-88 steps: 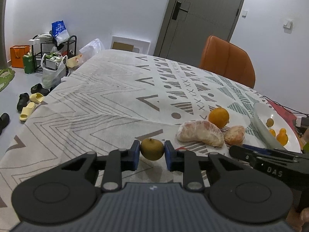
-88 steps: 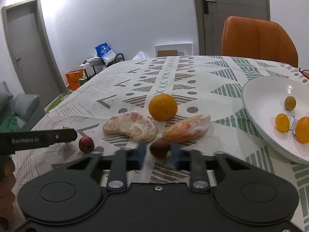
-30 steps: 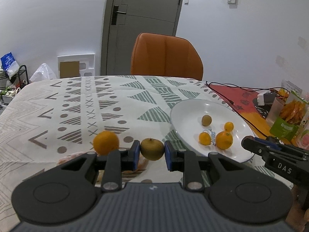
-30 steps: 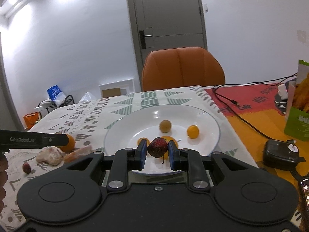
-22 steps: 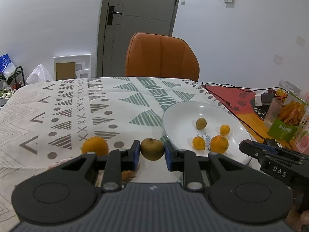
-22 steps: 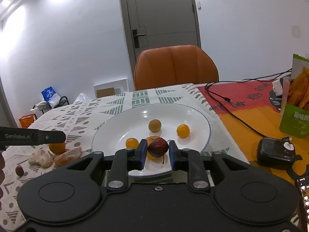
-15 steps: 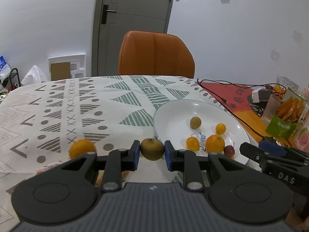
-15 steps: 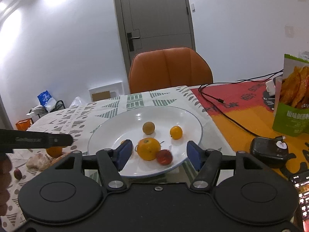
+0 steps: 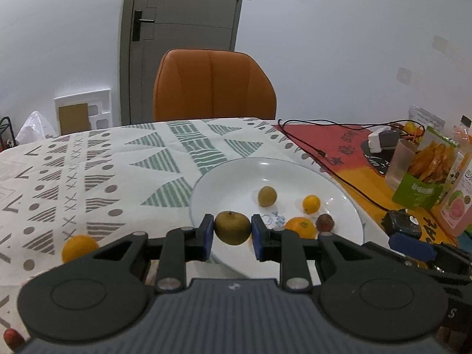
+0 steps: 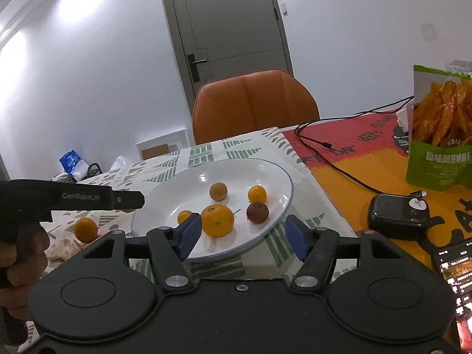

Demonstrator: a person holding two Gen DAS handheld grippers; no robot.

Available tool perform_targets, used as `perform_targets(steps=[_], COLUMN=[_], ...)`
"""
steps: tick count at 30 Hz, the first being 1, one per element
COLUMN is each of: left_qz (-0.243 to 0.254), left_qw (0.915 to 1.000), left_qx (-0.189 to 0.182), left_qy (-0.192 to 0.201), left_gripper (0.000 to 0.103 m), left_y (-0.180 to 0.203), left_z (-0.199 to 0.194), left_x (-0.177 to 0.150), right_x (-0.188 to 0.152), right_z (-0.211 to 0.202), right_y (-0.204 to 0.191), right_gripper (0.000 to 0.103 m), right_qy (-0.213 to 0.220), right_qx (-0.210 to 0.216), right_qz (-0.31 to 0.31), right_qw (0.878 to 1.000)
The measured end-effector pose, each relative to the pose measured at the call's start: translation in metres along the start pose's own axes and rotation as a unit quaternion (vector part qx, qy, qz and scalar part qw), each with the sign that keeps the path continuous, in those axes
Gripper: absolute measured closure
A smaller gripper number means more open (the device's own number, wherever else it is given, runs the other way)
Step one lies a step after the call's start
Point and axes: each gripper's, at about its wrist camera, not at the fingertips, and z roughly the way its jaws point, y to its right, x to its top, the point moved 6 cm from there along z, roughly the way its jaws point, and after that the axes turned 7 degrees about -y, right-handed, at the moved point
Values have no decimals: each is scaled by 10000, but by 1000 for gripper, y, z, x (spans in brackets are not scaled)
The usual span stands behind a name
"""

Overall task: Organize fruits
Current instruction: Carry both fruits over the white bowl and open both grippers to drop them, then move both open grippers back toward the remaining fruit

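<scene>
Left hand-held gripper (image 9: 232, 231) clamping brown fruit (image 9: 232, 227) above plate (image 9: 348, 203) rim, right hand-held gripper (image 10: 241, 237) spread wide, empty

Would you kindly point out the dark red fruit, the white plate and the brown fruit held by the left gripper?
dark red fruit (image 10: 257, 212), right wrist view, middle.
white plate (image 10: 274, 174), right wrist view, far rim.
brown fruit (image 9: 232, 227), left wrist view, middle.

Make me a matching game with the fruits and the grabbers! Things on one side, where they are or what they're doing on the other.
1. brown pear
2. dark red fruit
3. big orange
4. right gripper

A. open, holding nothing
B. on the tablecloth, outside the plate
C. pinched in the left gripper
D. lying on the white plate

Pairs: 1-C, 2-D, 3-B, 4-A
</scene>
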Motion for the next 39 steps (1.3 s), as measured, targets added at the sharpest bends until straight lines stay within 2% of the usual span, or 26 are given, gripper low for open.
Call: perform_targets(steps=[7,8,13,15,19,28,30,39], left_qz=[31,21,-107,-188,-309,-505,-578,-822], left_qw=[10000,10000,9999,9996,9985,9961,9950,9907], left_qx=[-47,-25,106,187,412,655,741,986], left_qy=[15,49,79,116,211,302,344,450], left_gripper=[77,74,71,66,47,24,23,21], left_y=[6,6,-6,-14,-31,-66,-75,-108], left_z=[3,1,-8,-14,-26,-53,-59,-81], left_x=[4,4,4,4,2,-4,-4,-9], right_x=[-2,-2,-4,-4,-4,-4,-4,-4], right_z=[-1,-1,-1,-1,0,2,2,4], right_y=[4,4,0,-2,-12,-39,-46,-81], right_gripper=[40,40,39,37,36,32,27,24], right_qy=[-6,-15,-32,-18,-22,-55,-71,-138], right_qx=[16,25,107,160,251,463,549,903], right_qz=[89,100,135,139,108,-3,-45,-278], right_qw=[10000,9999,9998,9998,9996,9989,9985,9954])
